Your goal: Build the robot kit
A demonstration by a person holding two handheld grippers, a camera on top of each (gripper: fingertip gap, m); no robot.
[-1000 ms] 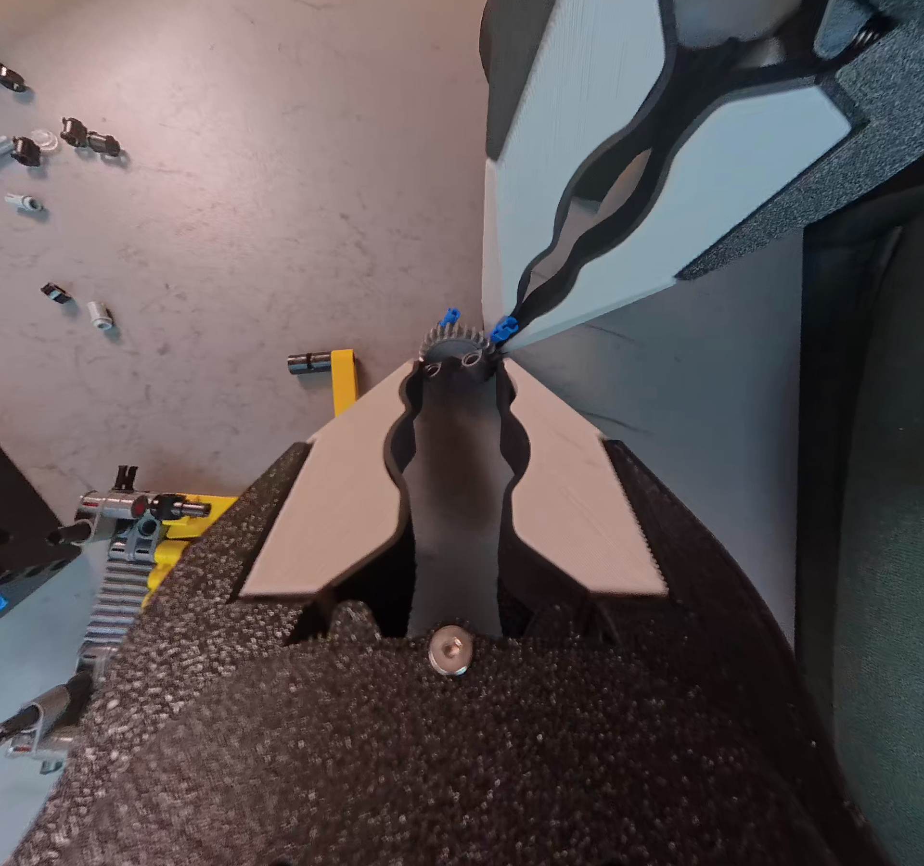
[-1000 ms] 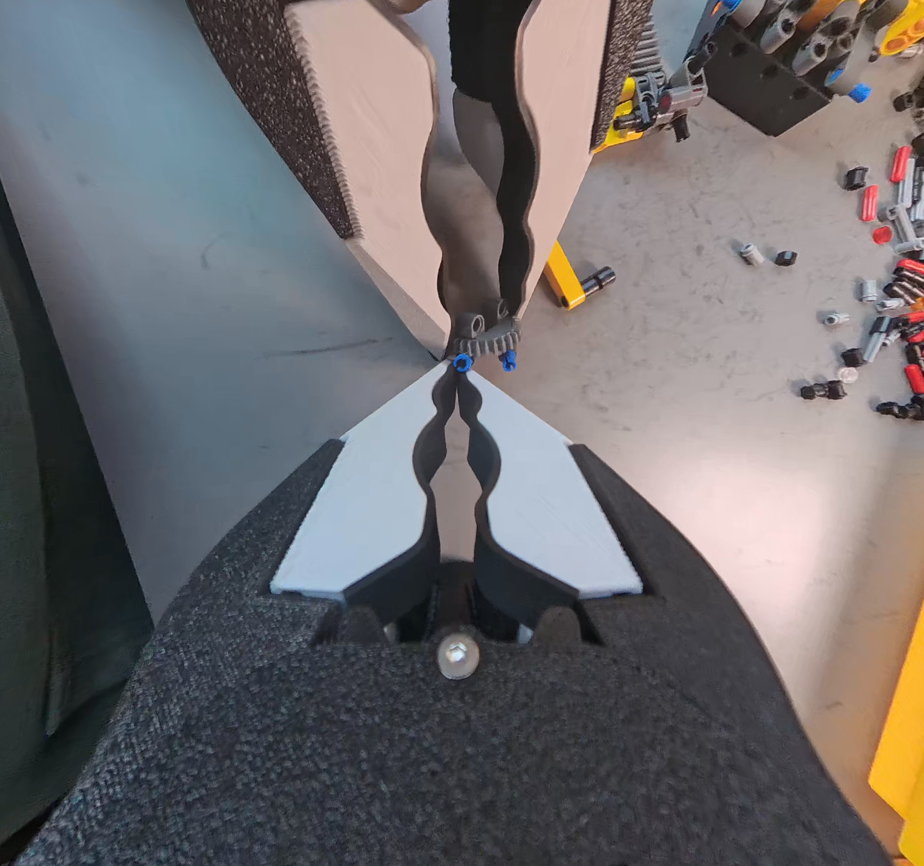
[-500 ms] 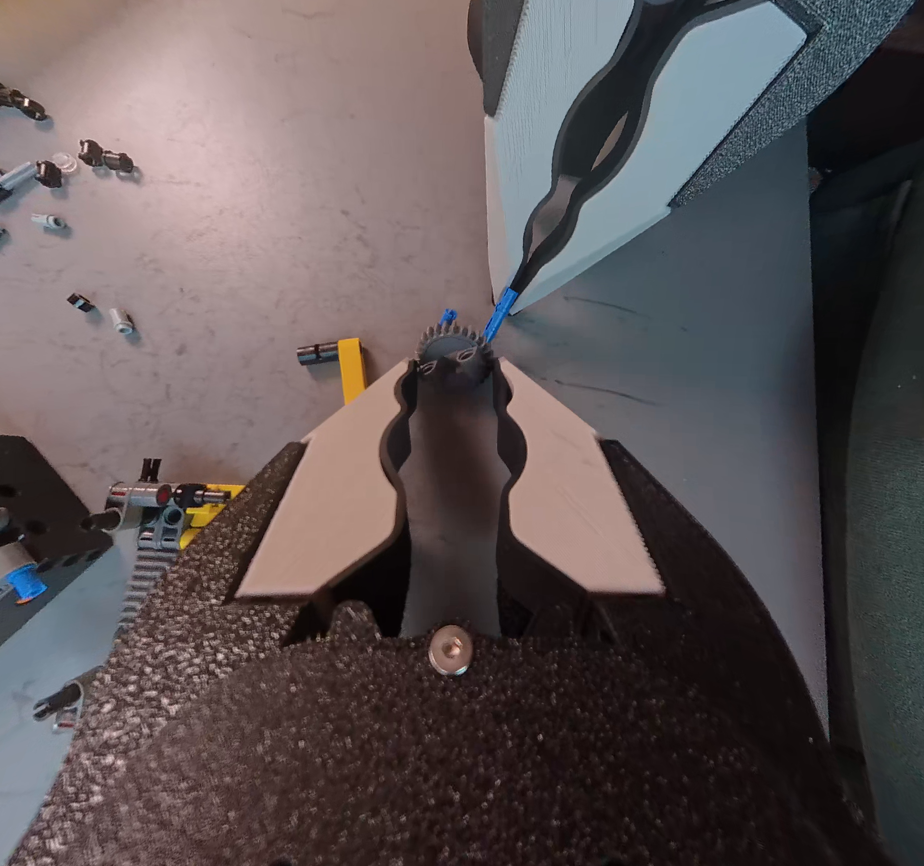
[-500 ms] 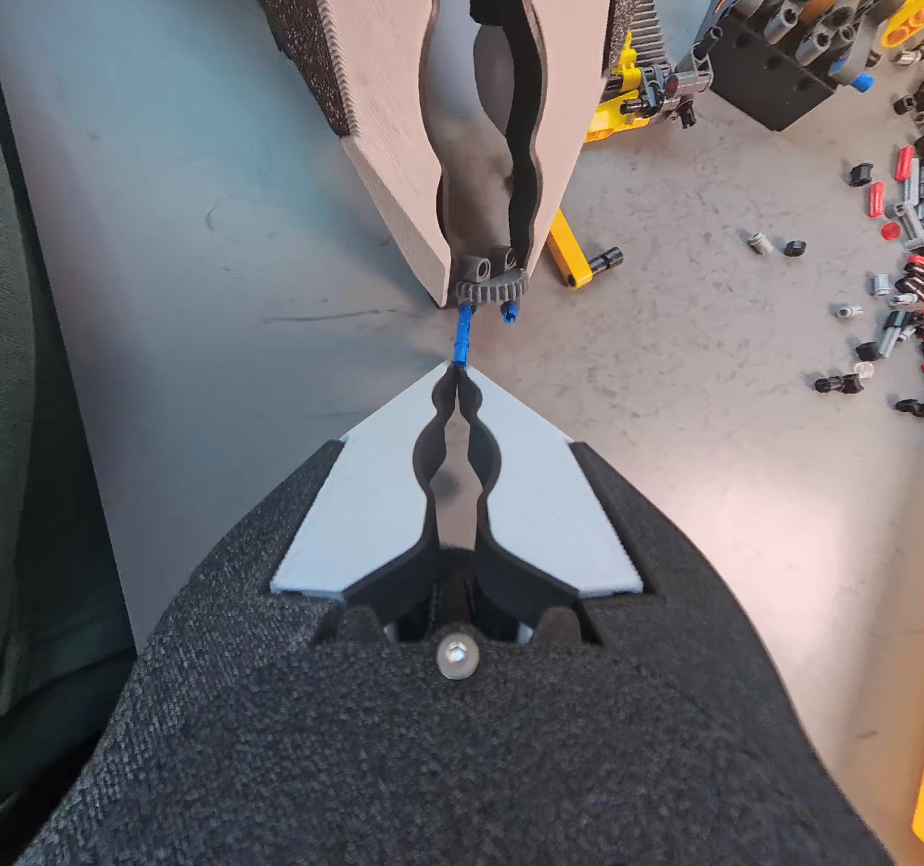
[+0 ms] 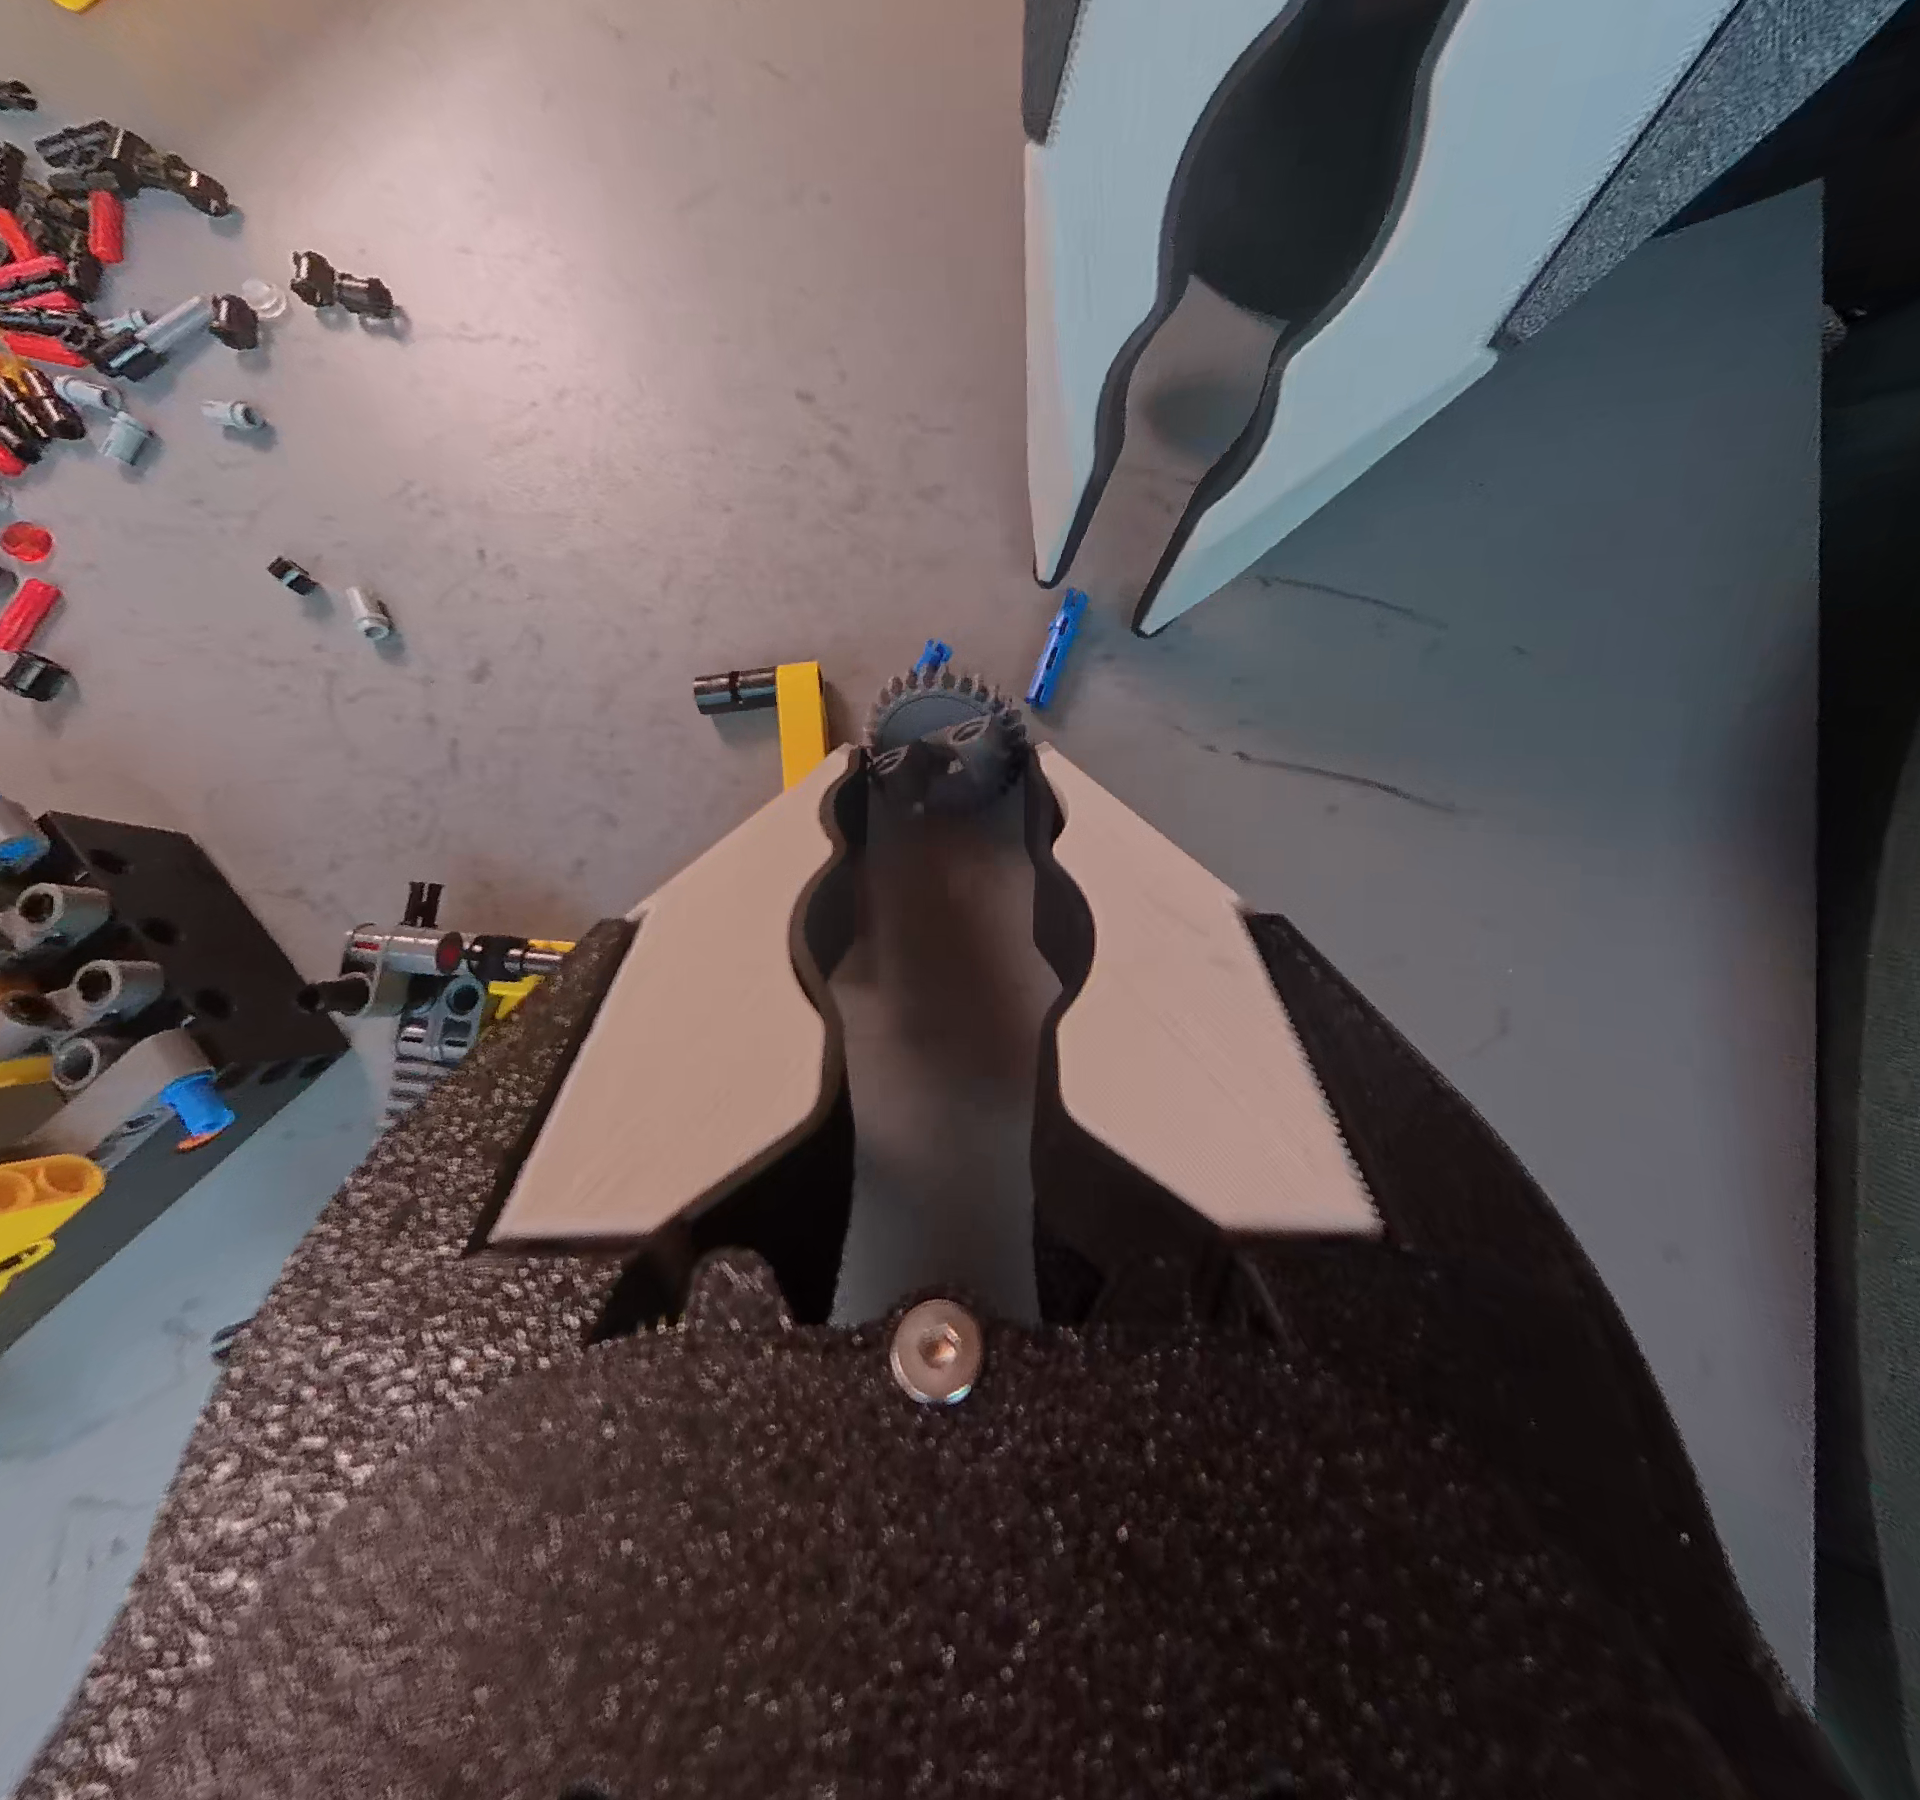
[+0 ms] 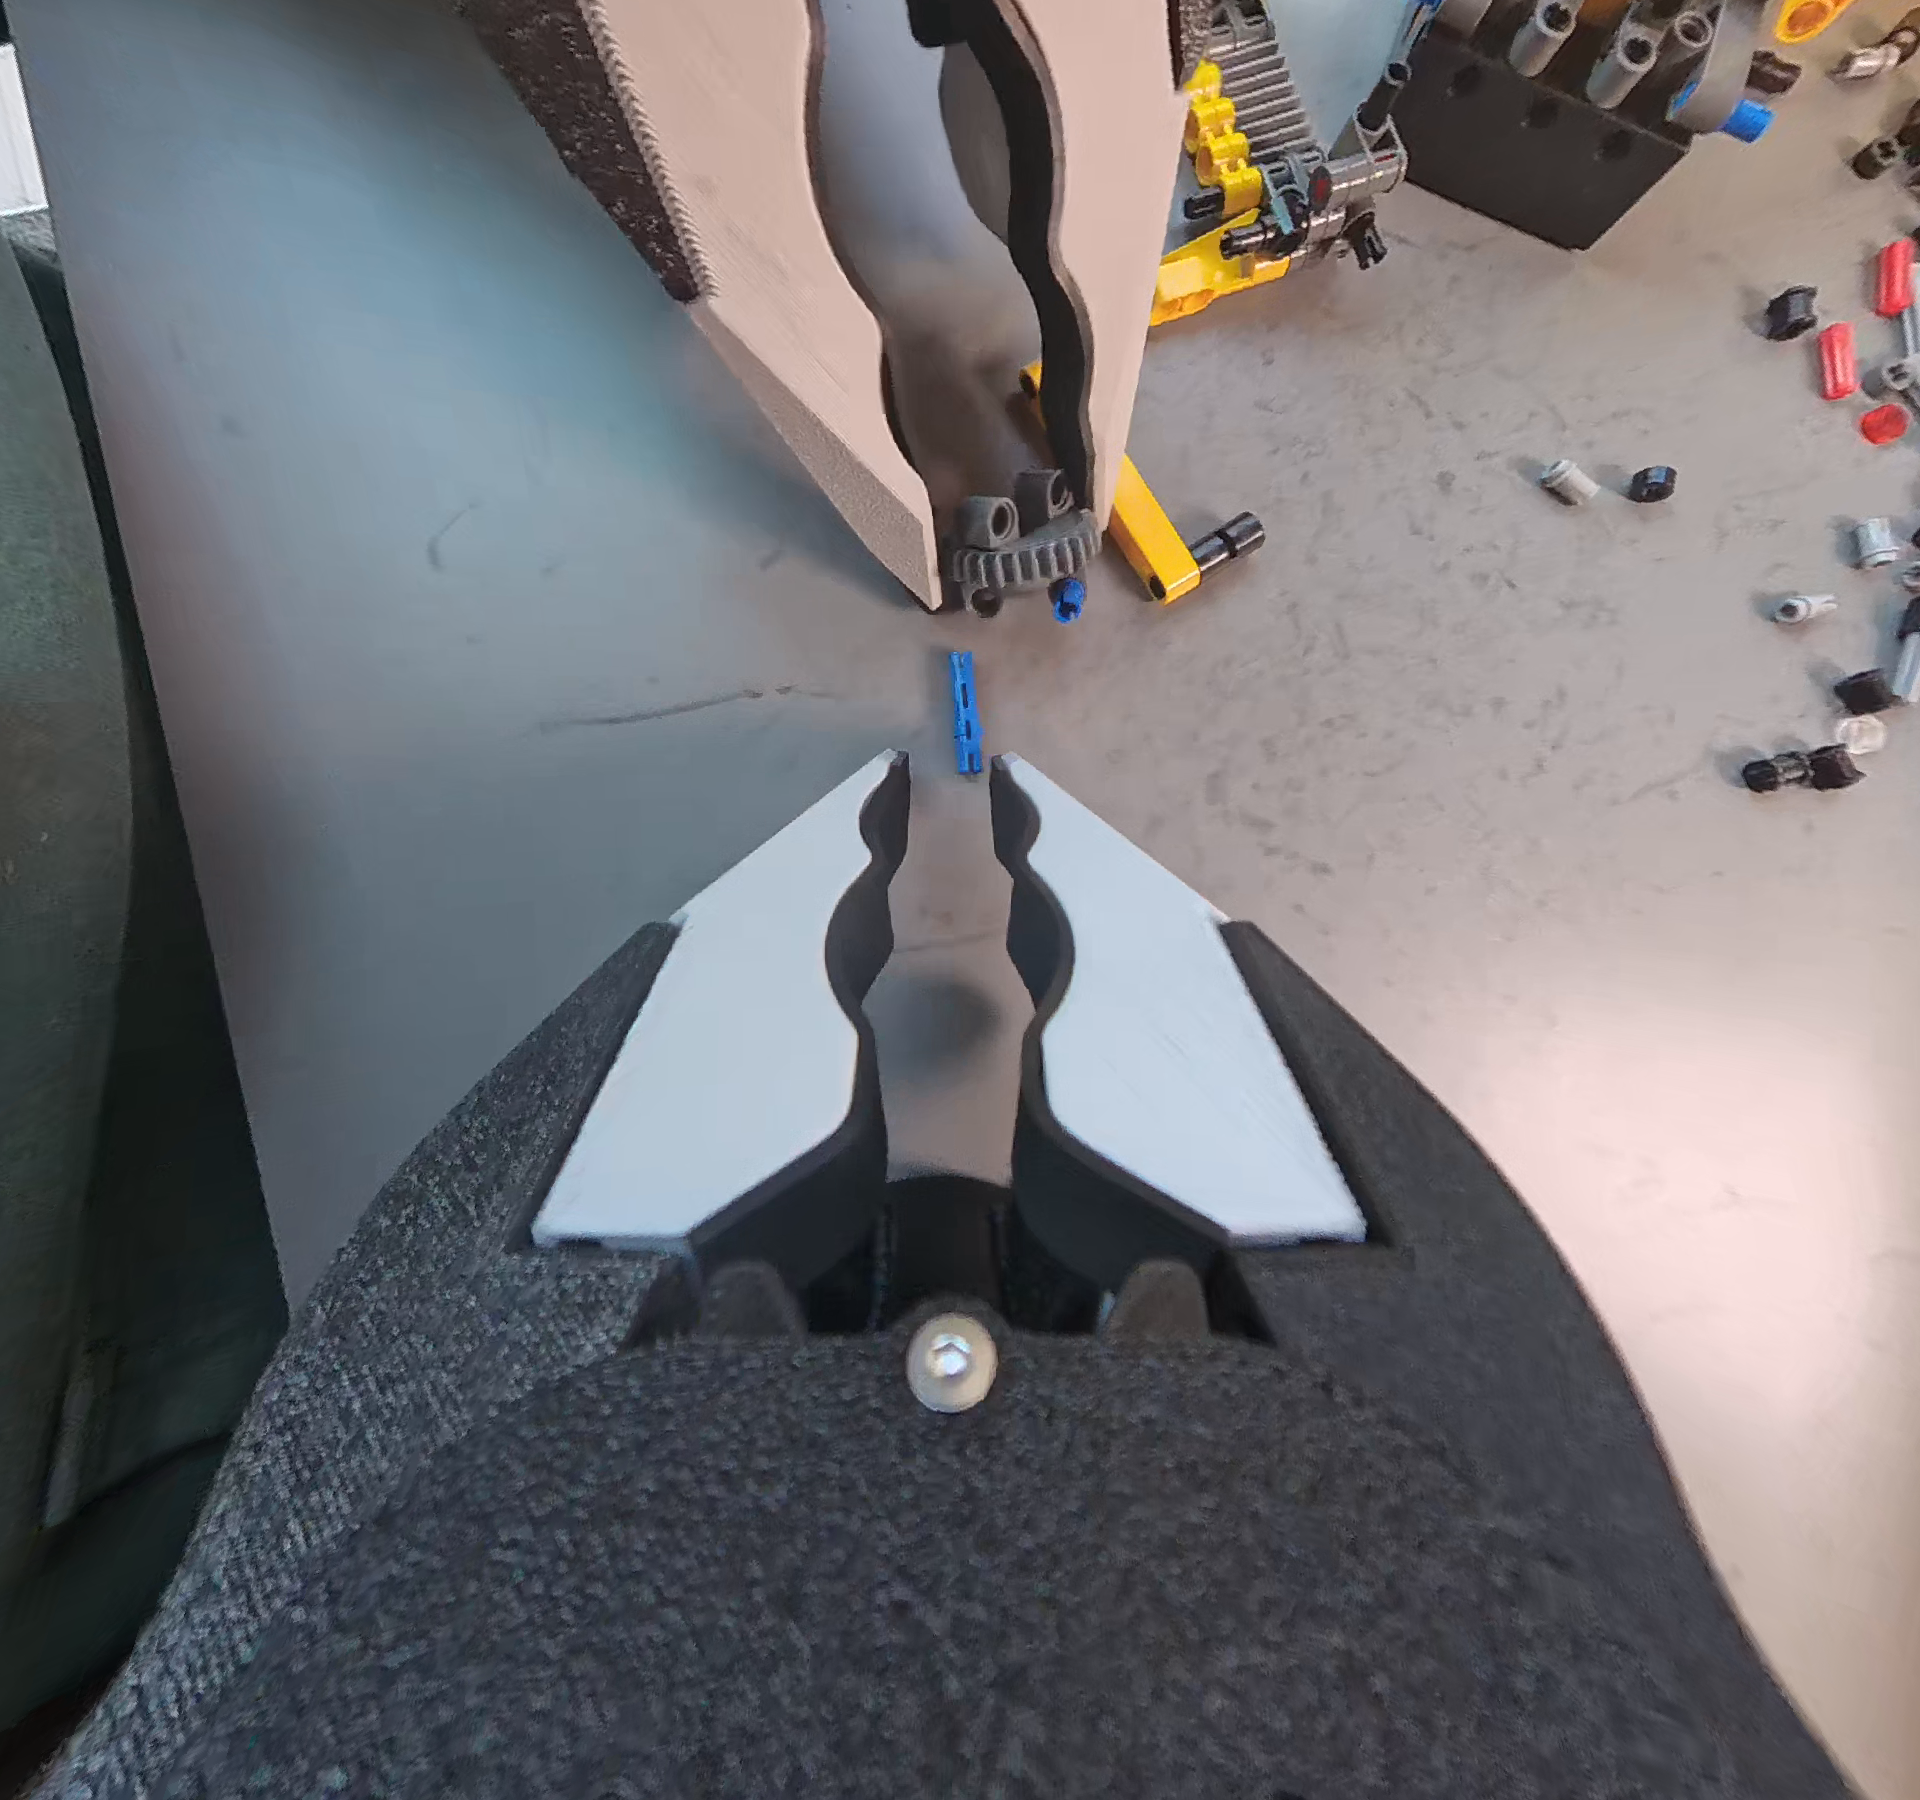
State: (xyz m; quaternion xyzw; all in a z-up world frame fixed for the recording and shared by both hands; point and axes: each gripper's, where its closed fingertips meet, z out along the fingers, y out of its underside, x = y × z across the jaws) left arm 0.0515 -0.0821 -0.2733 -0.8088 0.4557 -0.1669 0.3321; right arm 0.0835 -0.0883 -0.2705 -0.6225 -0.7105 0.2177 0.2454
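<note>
Two hand-held grippers meet tip to tip over a grey tabletop (image 6: pixel 1455 919) strewn with small plastic building parts.

In the right wrist view, the beige-fingered left gripper (image 6: pixel 1013 545) clamps a dark grey toothed gear piece (image 6: pixel 1023 545) carrying a short blue peg (image 6: pixel 1067 597); below, a slim blue plastic pin (image 6: pixel 964 711) lies loose just ahead of the pale blue right gripper (image 6: pixel 948 761), jaws narrowly parted, empty. Regripping should pinch the pin's middle squarely. Farthest right, a black holed block (image 6: pixel 1538 161) holds grey tubes.

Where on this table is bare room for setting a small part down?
Free: the grey table beside the blue pin, toward the near edge, and the patch between the yellow beam and the loose small parts. Crowded: around those parts and the black block.
</note>
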